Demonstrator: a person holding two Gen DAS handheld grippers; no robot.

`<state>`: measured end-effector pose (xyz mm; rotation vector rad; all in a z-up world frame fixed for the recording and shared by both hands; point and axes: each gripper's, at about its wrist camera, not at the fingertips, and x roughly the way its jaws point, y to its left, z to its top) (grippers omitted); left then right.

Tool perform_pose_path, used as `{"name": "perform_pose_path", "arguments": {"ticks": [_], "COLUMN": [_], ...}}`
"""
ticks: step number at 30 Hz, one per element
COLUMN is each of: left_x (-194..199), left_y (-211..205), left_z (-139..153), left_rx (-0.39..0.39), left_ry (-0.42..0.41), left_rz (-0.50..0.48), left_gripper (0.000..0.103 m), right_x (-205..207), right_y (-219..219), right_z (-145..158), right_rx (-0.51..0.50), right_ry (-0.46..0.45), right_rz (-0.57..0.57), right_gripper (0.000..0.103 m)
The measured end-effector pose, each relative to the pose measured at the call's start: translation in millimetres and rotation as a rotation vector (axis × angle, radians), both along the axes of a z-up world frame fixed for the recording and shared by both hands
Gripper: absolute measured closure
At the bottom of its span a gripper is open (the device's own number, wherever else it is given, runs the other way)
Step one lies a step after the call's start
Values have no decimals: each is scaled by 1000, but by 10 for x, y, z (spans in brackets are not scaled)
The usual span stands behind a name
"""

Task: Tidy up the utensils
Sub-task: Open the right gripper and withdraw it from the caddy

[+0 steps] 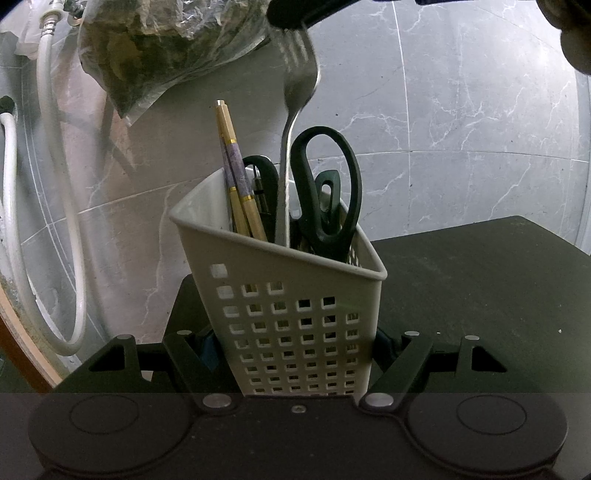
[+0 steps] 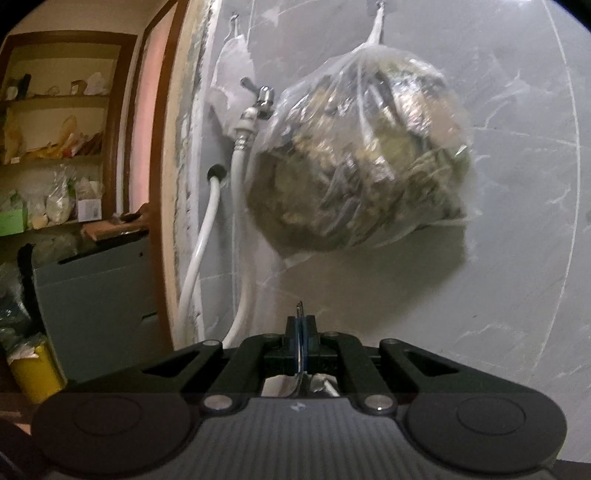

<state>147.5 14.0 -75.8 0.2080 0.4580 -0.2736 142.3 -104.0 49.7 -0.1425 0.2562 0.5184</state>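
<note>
While the left tool [image 1: 301, 354] clamps the lower part of the white slotted basket [image 1: 295, 314] between its two fingers, the basket leans a little and sits over the front edge of the dark bench [image 1: 480, 295]. Its fingers are spread only as far as the basket's sides and press on both of them. Crowded inside the basket, straight ahead of this tool, are black-handled scissors [image 1: 325, 192], a pair of gold and purple chopsticks [image 1: 236, 173] and a few darker handles too packed to tell apart.

From above, the right tool [image 1: 291, 20] holds a steel fork [image 1: 295, 122] by its prongs, with the handle reaching down into the basket between the chopsticks and the scissors (the scissor loops stand just beside it). In the right wrist view, the right tool [image 2: 300, 339] is pinched nearly shut on the fork [image 2: 300, 325], seen edge-on as a thin strip between the blue pads.

Beyond that tool hangs a clear plastic bag [image 2: 362, 158] stuffed with greenish-brown matter against the grey marble wall [image 2: 517, 258]. To its left are a tap [image 2: 258, 99] with white hoses [image 2: 207, 236] hanging from it, then a wooden door frame and shelves [image 2: 55, 99] of packets further left.
</note>
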Motion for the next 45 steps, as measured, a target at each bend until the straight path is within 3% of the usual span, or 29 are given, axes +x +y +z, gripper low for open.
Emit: {"name": "perform_pose_path", "arguments": {"ticks": [20, 22, 24, 34, 36, 45], "left_x": [2, 1, -1, 2, 1, 10], "left_y": [-2, 0, -3, -3, -2, 31], "left_z": [-3, -4, -3, -3, -3, 7], "left_rx": [0, -1, -3, -3, -3, 3], "left_ry": [0, 0, 1, 0, 0, 0], "left_rz": [2, 1, 2, -2, -3, -33], "left_gripper": [25, 25, 25, 25, 25, 25], "right_x": [20, 16, 13, -40, -47, -78], "right_y": [116, 118, 115, -30, -77, -219], "right_z": [-158, -167, -167, -121, -119, -176], "right_rx": [-29, -29, -29, 29, 40, 91], "right_ry": [136, 145, 146, 123, 121, 159], "right_rz": [33, 34, 30, -35, -64, -199], "right_gripper": [97, 92, 76, 43, 31, 11]}}
